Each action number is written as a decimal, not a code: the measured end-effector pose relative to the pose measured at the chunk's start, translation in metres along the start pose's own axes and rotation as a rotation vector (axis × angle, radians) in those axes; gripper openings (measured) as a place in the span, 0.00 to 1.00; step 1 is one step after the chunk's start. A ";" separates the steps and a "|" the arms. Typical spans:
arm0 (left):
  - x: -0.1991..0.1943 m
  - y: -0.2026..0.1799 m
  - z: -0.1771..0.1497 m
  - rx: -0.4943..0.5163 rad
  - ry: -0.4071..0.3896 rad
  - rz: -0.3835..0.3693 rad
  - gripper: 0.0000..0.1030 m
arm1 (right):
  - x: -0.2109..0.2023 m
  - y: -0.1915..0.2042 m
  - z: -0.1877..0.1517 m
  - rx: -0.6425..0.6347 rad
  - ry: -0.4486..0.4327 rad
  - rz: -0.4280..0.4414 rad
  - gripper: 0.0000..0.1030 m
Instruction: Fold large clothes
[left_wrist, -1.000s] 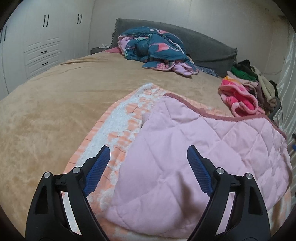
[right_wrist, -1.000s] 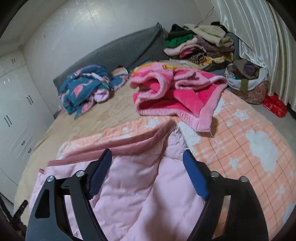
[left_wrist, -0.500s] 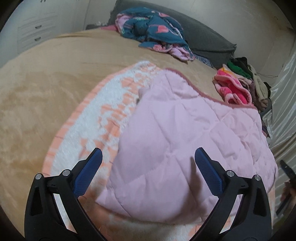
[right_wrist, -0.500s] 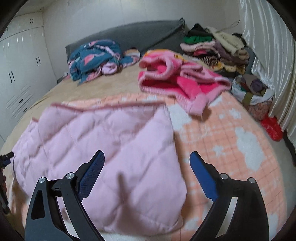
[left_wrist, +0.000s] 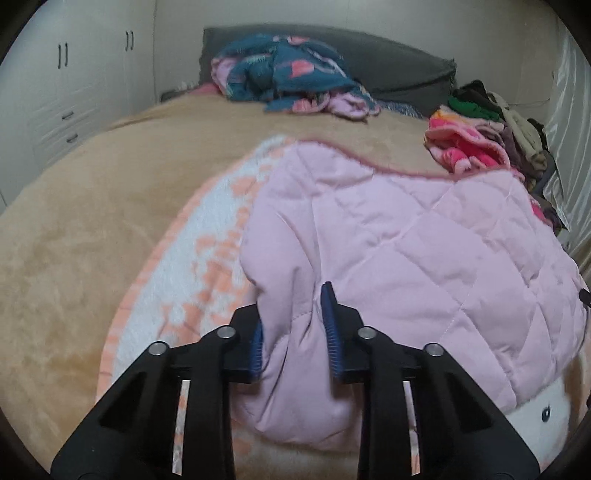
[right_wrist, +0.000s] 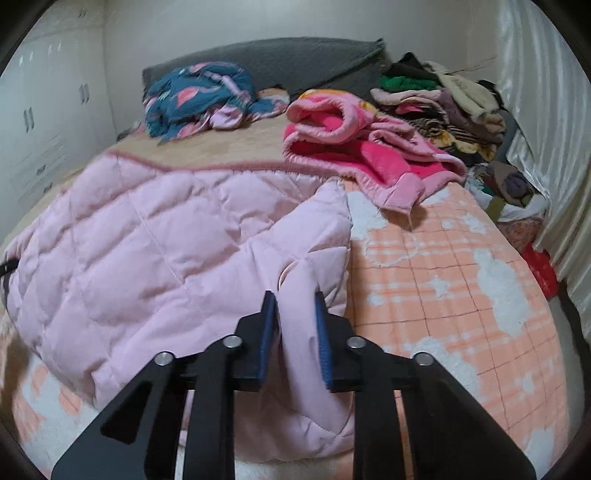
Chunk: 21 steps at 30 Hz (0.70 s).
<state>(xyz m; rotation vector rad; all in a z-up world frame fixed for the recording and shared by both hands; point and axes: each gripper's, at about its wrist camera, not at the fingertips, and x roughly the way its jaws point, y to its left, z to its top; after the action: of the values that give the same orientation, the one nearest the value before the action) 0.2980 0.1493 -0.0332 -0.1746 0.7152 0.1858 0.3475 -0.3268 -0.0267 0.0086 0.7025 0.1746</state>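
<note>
A pale pink quilted coat (left_wrist: 399, 236) lies spread on the bed, on top of an orange-and-white cloud-print blanket (left_wrist: 192, 266). My left gripper (left_wrist: 293, 314) is shut on a bunched fold at the coat's near left edge. In the right wrist view the same coat (right_wrist: 159, 236) fills the left half. My right gripper (right_wrist: 293, 314) is shut on a fold at the coat's near right edge. The blanket (right_wrist: 443, 266) shows to its right. Both grips are at the near hem, just above the bed.
A tan bedspread (left_wrist: 81, 206) covers the bed. A teal-and-pink bundle (left_wrist: 284, 74) lies by the grey headboard (left_wrist: 406, 74). A bright pink fleece garment (right_wrist: 362, 147) lies behind the coat. A clothes pile (right_wrist: 443, 99) stands at the far right, by a curtain (right_wrist: 546, 129). White wardrobes (left_wrist: 74, 85) stand at left.
Both grippers were open above the coat. They have come down to its near edge and closed on folds of it.
</note>
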 end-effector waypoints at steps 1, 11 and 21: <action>0.000 0.000 0.004 -0.012 -0.011 -0.001 0.15 | -0.001 -0.002 0.004 0.027 -0.014 -0.003 0.15; 0.022 -0.012 0.041 0.000 -0.063 0.028 0.12 | 0.031 -0.012 0.043 0.127 -0.015 -0.065 0.11; 0.061 -0.016 0.039 0.015 -0.016 0.065 0.13 | 0.080 -0.024 0.028 0.174 0.100 -0.099 0.09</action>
<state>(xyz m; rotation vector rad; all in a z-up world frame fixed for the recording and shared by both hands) 0.3713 0.1494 -0.0437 -0.1352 0.7063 0.2438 0.4297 -0.3359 -0.0584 0.1321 0.8147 0.0181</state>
